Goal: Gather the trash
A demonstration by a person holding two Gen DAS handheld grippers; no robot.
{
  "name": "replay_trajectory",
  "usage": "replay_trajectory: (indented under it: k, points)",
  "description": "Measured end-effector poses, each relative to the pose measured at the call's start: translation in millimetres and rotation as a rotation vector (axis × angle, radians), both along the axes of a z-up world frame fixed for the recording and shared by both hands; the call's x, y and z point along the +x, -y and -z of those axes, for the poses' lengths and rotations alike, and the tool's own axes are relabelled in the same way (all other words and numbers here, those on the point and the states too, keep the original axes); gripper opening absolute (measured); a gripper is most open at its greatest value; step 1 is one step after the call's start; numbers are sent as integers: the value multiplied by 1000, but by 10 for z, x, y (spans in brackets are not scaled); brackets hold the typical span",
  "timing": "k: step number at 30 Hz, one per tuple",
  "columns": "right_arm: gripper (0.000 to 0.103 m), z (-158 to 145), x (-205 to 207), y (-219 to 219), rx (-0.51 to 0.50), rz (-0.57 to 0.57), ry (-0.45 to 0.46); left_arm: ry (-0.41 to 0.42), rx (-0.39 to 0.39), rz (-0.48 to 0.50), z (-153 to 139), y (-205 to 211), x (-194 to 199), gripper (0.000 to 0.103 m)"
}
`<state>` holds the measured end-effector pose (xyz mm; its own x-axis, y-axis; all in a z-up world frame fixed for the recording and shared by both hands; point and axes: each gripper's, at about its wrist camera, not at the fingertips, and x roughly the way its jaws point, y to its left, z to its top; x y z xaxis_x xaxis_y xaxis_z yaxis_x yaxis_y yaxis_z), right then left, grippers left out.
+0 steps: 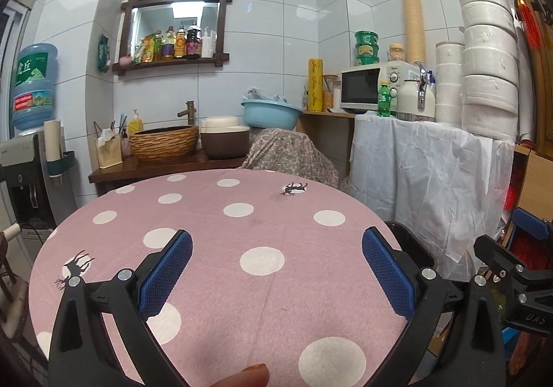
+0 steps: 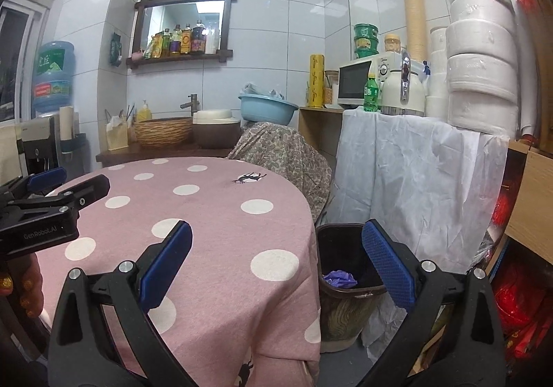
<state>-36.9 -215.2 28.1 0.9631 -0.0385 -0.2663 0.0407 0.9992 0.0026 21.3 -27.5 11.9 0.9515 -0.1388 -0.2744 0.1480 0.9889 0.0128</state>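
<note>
The left gripper (image 1: 276,269) hangs over the round table in its pink, white-dotted cloth (image 1: 214,224), blue-padded jaws spread wide with nothing between them. The right gripper (image 2: 276,266) is likewise gaping and empty, straddling the table's edge. Under its right finger, at about four o'clock from the table, stands a dark plastic waste bin (image 2: 342,297) on the floor; a crumpled purple glove (image 2: 338,278) lies inside it. At twelve o'clock beyond the table sits a woven basket basin (image 1: 164,143) on a wooden counter.
</note>
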Motion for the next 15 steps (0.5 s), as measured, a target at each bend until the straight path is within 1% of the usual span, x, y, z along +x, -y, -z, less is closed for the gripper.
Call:
replay_trajectory:
  k: [8,15]
  points:
    - [97,-8,-67,-88,-16,2,17,2,-8,-8,46,-21,-57,98]
    - [97,-4,-71,-69,-9,6,21,12,-17,-25,30,-59,-69,98]
